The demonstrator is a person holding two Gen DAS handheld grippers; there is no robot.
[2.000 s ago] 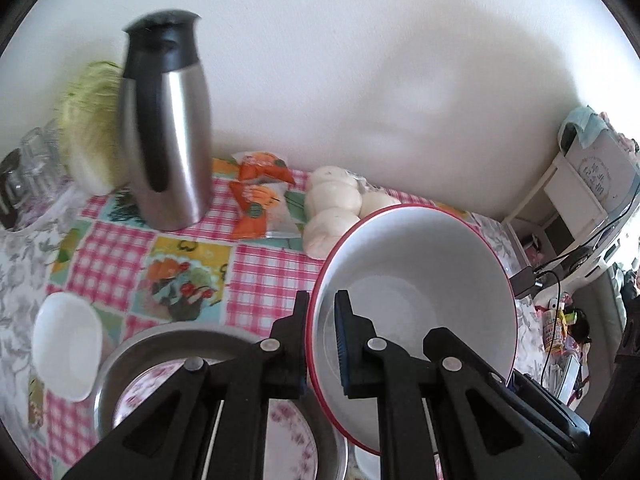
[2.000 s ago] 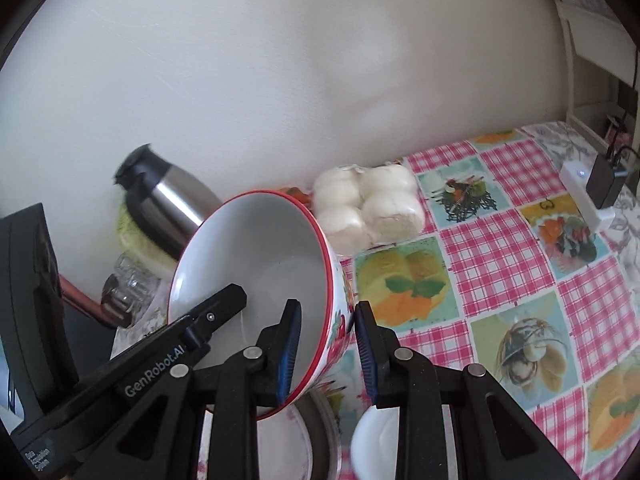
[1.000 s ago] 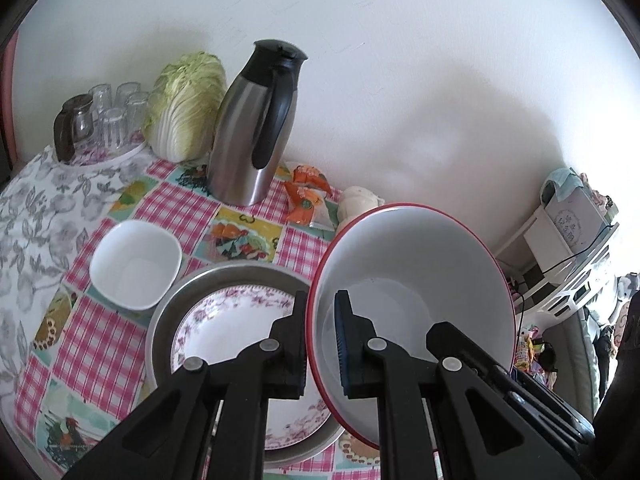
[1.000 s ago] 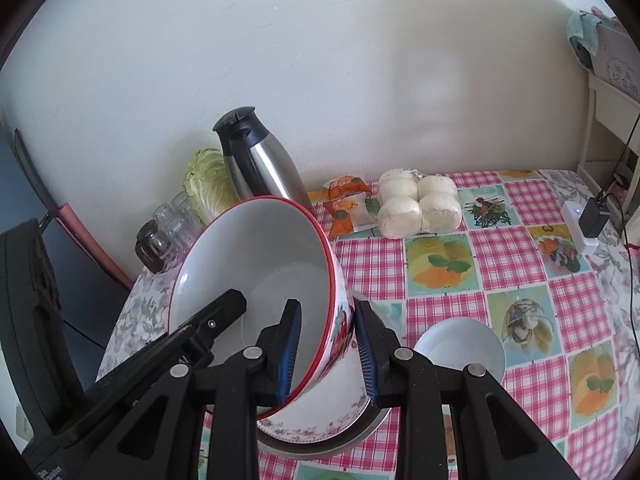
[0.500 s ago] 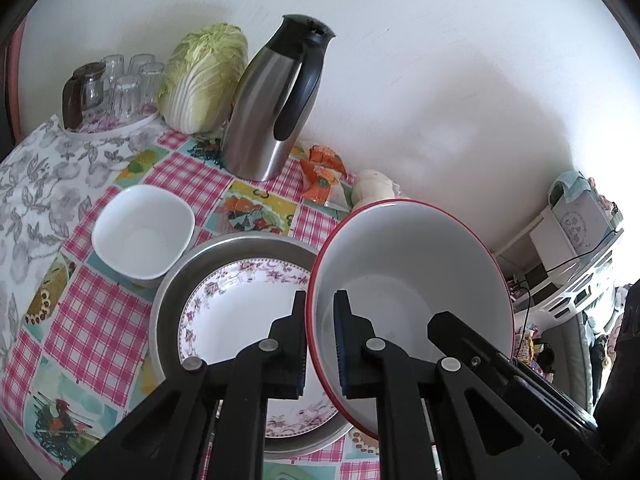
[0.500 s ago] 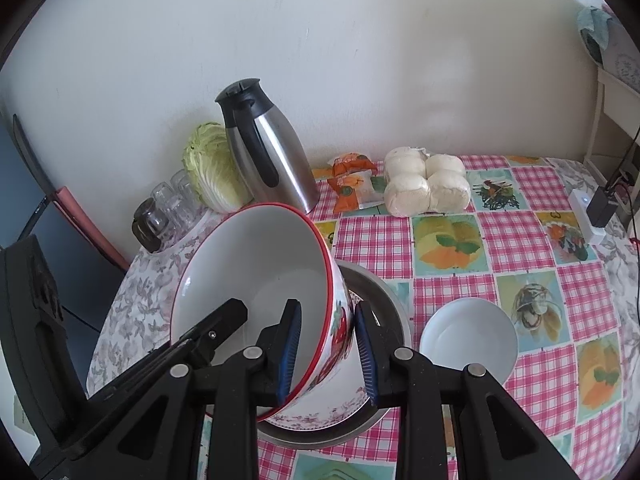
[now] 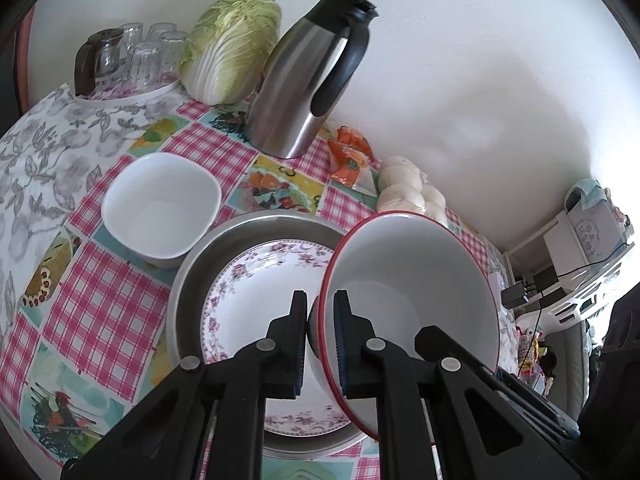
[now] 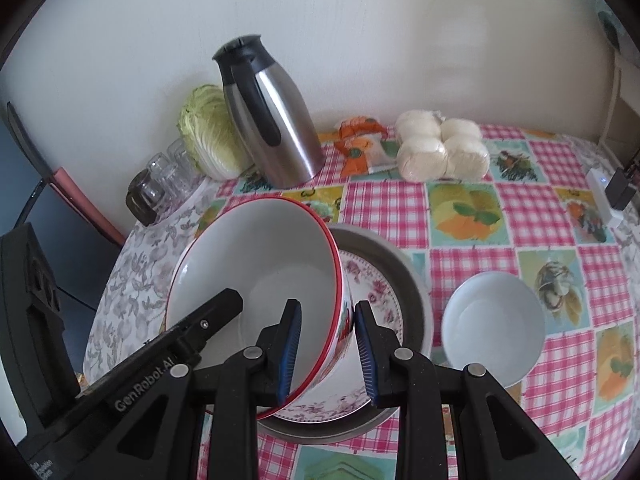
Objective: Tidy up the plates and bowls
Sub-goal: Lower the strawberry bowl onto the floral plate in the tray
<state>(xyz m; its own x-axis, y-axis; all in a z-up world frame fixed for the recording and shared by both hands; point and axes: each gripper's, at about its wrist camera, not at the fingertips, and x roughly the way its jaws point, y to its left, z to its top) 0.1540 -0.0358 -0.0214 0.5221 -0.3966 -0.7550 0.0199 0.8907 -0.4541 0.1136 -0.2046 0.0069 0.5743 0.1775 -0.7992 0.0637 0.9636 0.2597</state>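
- Now both grippers pinch red-rimmed bowl (image 8: 260, 276): left gripper (image 7: 320, 326) clamped on rim, right gripper (image 8: 327, 340) straddles wall, contact unclear.
- Bowl tilted over floral plate (image 7: 256, 280) in steel basin (image 7: 256, 228).
- Level it, lower slow, centre on plate, then release.

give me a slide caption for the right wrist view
Both grippers clamp the red-rimmed bowl by its rim, tilted above the floral plate in the metal basin.

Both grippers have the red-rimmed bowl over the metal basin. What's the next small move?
Probably lower it straight down. The left gripper and right gripper each clamp the rim of the red-rimmed bowl, which is tilted above the floral plate in the metal basin. Level it while descending so it nests flat.
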